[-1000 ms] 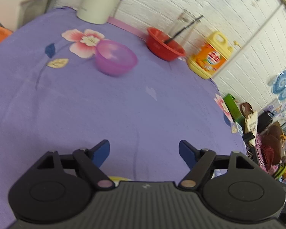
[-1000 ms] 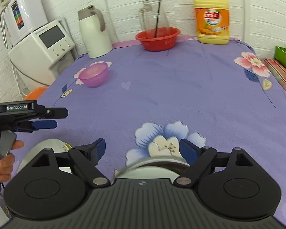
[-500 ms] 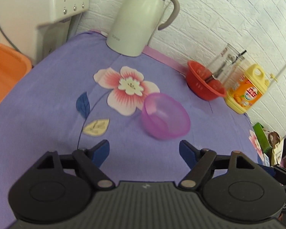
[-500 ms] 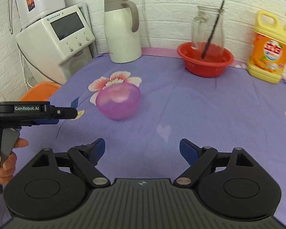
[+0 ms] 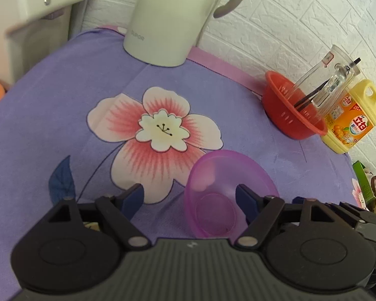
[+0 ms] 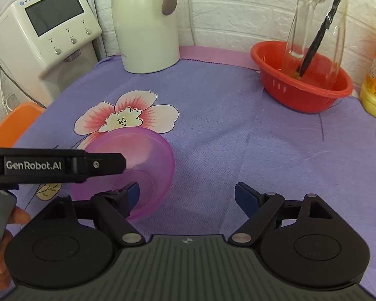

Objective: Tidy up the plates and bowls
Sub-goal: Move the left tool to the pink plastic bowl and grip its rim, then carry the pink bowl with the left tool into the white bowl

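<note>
both spread, pinching nothing: left hand-held gripper (image 5: 189, 195) straddling the bowl (image 5: 225, 190) rim, right hand-held gripper (image 6: 186, 194) just beside it on the counter (image 6: 238, 138).

Translucent purple plastic bowl (image 6: 137, 160) sits on the purple flowered tablecloth (image 6: 213, 138), partly over the printed flower. Behind it, by the brick wall: white thermos jug (image 6: 145, 25); left of the jug, off the table, a white dispenser machine (image 6: 45, 32). Right: red plastic colander basket (image 6: 303, 87) with clear glass pitcher (image 6: 315, 25) in it, then yellow detergent bottle (image 5: 351, 118).
</note>
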A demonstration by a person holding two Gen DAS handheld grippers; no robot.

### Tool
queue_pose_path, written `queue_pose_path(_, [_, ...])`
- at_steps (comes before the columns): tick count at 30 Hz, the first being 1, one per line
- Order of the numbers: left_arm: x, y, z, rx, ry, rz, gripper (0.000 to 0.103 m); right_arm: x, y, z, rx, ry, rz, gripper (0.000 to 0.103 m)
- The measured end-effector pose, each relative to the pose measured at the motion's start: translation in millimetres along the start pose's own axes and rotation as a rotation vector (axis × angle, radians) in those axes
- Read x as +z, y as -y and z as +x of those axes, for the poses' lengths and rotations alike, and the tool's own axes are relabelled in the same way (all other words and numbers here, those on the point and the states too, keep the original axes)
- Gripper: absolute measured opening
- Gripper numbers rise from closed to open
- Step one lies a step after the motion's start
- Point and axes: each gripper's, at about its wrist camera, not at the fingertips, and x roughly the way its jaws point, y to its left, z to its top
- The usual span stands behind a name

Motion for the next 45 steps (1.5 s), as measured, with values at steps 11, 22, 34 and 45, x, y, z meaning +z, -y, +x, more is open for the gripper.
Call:
queue_pose_path(11, [-7, 9, 5, -0.015, 0.027, 0.077, 0.048, 0, -22, 18, 0.019, 0.003, -0.043, 0.100])
queue_pose_path(22, [-22, 16, -25, -0.057, 0.024, 0.073, 0.032, -10, -43, -7, 0.041, 0.010, -0.055, 0.085])
queue_pose_path(34, [-66, 71, -94, -0.226, 0.030, 0.089, 0.032, -46, -20, -105, -0.011, 0.067, -0.034, 0.090])
queue_pose_path(45, [-164, 139, -156, -0.357, 0.004, 0.182, 0.032, -137, 5, -212, -0.075, 0.141, 0.000, 0.099])
